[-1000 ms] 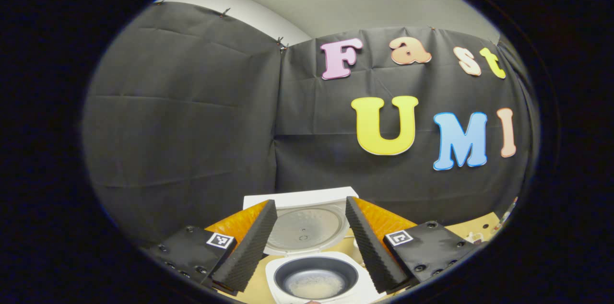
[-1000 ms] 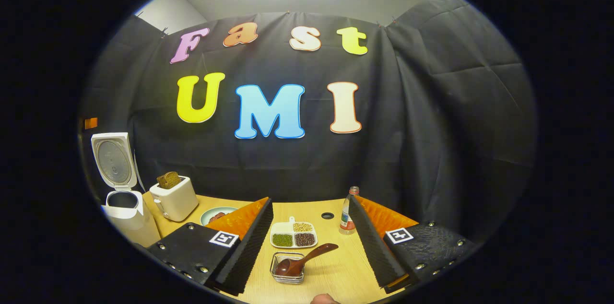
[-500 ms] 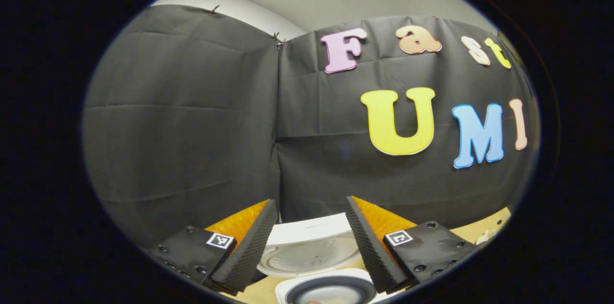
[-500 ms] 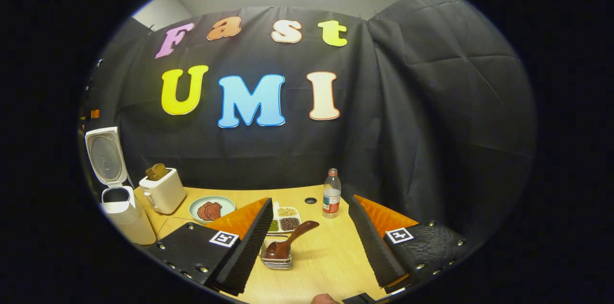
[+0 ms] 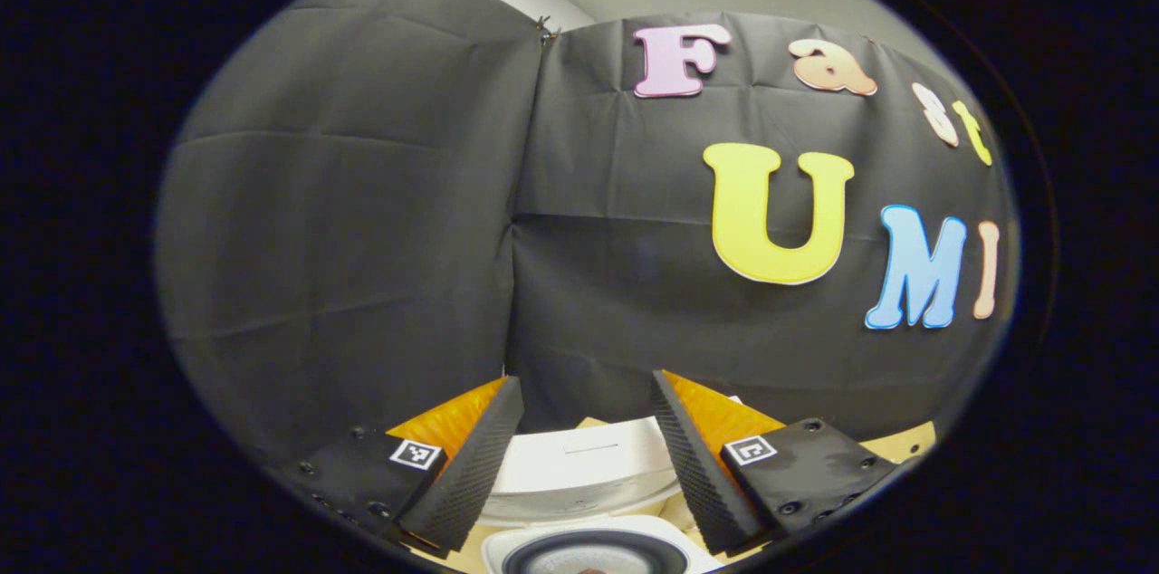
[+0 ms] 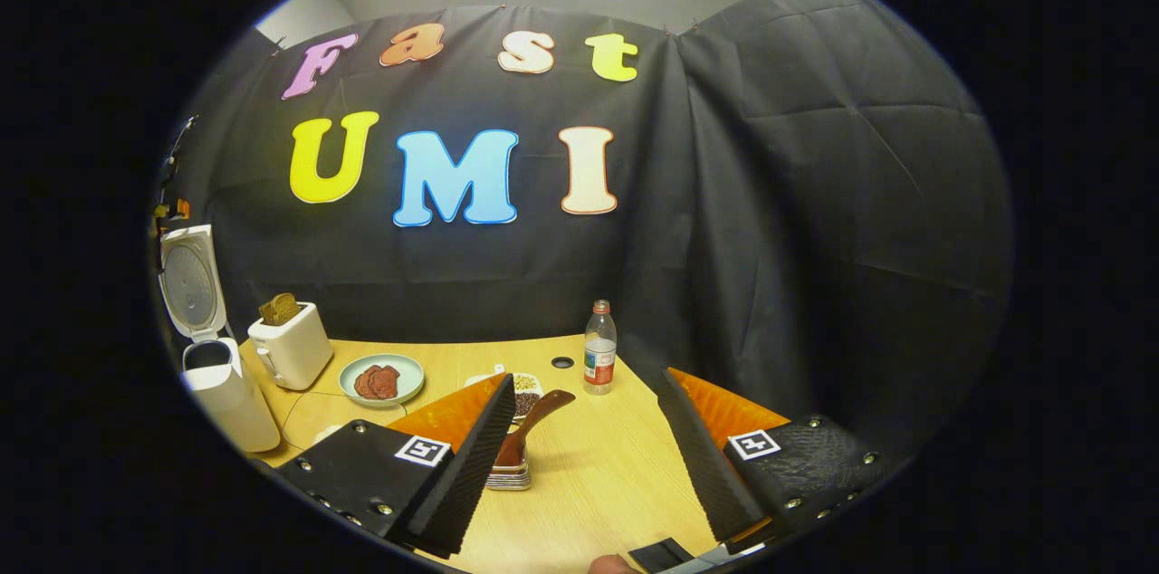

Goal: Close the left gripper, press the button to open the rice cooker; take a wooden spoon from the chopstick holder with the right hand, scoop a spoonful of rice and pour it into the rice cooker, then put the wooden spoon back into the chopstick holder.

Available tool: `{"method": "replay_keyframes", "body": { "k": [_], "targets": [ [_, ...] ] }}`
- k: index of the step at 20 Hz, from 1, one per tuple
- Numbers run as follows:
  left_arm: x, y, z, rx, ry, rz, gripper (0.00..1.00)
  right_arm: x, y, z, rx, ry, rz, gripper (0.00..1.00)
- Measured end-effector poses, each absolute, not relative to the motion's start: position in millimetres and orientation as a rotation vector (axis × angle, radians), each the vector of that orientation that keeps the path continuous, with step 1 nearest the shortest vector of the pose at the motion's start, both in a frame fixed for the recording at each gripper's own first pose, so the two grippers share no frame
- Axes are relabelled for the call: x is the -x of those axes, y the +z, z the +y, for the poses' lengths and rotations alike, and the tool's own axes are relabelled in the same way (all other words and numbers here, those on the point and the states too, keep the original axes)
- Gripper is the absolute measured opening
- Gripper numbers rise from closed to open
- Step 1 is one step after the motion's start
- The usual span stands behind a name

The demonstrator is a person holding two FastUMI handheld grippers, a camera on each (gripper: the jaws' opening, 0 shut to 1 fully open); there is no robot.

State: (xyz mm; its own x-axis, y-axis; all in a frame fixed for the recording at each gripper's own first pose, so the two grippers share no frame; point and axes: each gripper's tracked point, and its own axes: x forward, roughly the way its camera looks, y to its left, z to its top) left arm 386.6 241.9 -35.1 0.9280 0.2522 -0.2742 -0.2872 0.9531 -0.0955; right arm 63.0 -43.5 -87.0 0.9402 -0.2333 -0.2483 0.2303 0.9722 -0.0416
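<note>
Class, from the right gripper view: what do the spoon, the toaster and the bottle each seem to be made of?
Spoon: dark glossy wood, judging by its red-brown sheen. Toaster: smooth cream casing, probably plastic, possibly painted metal. Bottle: clear, see-through body, likely plastic.

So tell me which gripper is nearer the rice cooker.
Left. The left gripper hangs right over the open rice cooker, its lid between the fingers. The right gripper is across the table by the wooden spoon, the cooker far off.

place: staged kitchen booth | cues: toaster (image 6: pixel 292 354), rice cooker (image 6: pixel 217 370), wooden table (image 6: pixel 598 474), cloth wall (image 6: pixel 815 194)
</note>
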Motion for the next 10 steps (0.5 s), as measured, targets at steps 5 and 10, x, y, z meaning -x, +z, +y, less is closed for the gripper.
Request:
{"method": "replay_keyframes", "body": {
  "k": [5,10],
  "targets": [
    [-389.4,-45.4,244.5,0.114,0.291,0.285,0.99,-60.8,-87.0,-41.3,0.022,-0.222,0.259,0.96],
    [-380.9,-46.7,233.7,0.070,0.273,0.290,0.92,-67.7,-85.0,-27.7,0.011,-0.166,0.249,0.96]
  ]
}}
